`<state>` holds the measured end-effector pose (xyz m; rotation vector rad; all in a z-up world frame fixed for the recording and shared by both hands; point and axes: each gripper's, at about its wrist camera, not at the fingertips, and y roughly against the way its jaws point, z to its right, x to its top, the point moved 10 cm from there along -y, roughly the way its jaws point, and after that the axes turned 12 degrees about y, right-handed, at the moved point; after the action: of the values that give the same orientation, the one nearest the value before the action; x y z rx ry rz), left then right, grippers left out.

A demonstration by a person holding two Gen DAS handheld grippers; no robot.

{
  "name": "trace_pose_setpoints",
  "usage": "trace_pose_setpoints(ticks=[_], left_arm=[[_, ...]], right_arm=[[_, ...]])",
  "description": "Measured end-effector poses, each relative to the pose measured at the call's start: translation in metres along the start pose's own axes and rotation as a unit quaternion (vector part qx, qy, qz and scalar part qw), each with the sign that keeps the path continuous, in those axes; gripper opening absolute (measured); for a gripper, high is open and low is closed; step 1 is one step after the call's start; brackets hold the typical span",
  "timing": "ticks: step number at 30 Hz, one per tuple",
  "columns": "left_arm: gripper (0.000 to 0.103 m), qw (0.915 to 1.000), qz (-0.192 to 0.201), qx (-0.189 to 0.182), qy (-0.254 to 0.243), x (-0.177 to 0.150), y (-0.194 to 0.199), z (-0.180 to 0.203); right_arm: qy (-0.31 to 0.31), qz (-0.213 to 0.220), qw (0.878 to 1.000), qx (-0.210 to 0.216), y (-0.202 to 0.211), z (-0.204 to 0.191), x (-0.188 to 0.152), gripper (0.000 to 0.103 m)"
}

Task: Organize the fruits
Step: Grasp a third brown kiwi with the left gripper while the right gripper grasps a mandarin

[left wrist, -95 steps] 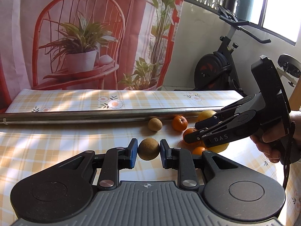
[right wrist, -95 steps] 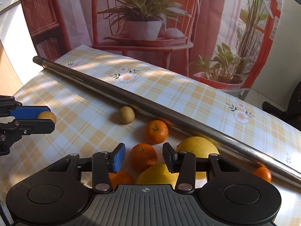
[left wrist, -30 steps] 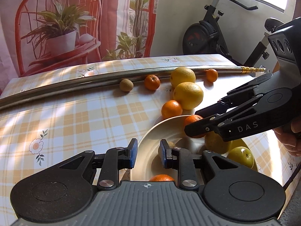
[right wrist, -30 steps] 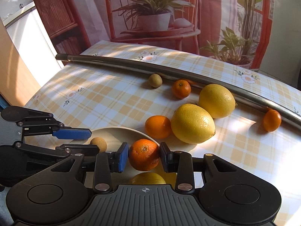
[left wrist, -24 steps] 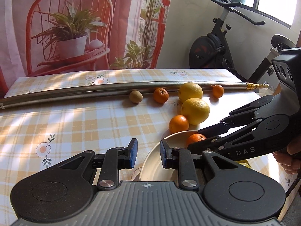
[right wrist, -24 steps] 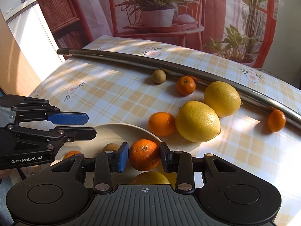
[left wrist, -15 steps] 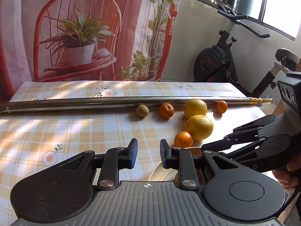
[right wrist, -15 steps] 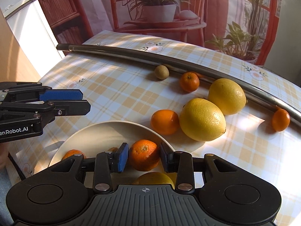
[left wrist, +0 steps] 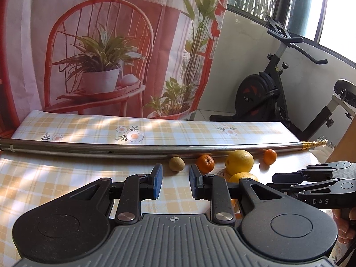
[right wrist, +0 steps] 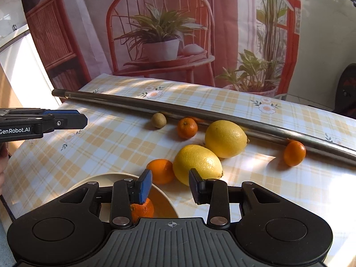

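Right tongs (right wrist: 170, 185) stand apart, holding nothing; an orange (right wrist: 142, 209) sits in the bowl (right wrist: 164, 202) at their 7 o'clock. Left tongs (left wrist: 175, 181) gape too, a kiwi (left wrist: 176, 163) on the counter (left wrist: 55, 178) at 12 o'clock, a tangerine (left wrist: 205, 162) at 1.

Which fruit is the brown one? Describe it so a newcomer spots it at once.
Find the metal pole lying across the checked tablecloth. A row of fruit sits along its near side; the kiwi is at the left end, beside a tangerine. It is the only dull brown fruit; the rest are orange or yellow.
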<state>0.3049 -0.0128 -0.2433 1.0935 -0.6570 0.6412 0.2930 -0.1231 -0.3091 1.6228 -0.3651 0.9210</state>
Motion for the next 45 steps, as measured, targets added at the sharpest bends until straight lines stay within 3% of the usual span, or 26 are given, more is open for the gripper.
trace_pose_setpoints(ticks=[9, 13, 20, 37, 39, 40, 45], left_arm=[[0.03, 0.9999, 0.005, -0.01, -0.009, 0.015, -0.026, 0.018], [0.039, 0.9998, -0.012, -0.007, -0.016, 0.01, -0.046, 0.018], [0.039, 0.9985, -0.05, 0.007, -0.02, -0.002, -0.088, 0.007], [0.039, 0.9954, -0.077, 0.039, -0.041, -0.014, -0.138, 0.009], [0.037, 0.9947, -0.081, 0.046, -0.043, -0.015, -0.141, 0.007], [0.03, 0.9945, -0.082, 0.049, -0.044, -0.016, -0.141, 0.005], [0.03, 0.9951, -0.079, 0.047, -0.037, -0.015, -0.135, 0.002]], right_arm=[[-0.051, 0.057, 0.995, -0.065, 0.015, 0.055, -0.002, 0.034], [-0.063, 0.062, 0.992, -0.09, 0.01, 0.074, -0.01, 0.034], [-0.091, 0.064, 0.987, -0.113, 0.002, 0.094, -0.025, 0.034], [-0.113, 0.06, 0.983, -0.132, -0.006, 0.115, -0.044, 0.034], [-0.113, 0.061, 0.983, -0.134, -0.007, 0.116, -0.044, 0.034], [-0.114, 0.062, 0.982, -0.134, -0.007, 0.117, -0.044, 0.034], [-0.104, 0.065, 0.983, -0.137, -0.006, 0.118, -0.043, 0.034]])
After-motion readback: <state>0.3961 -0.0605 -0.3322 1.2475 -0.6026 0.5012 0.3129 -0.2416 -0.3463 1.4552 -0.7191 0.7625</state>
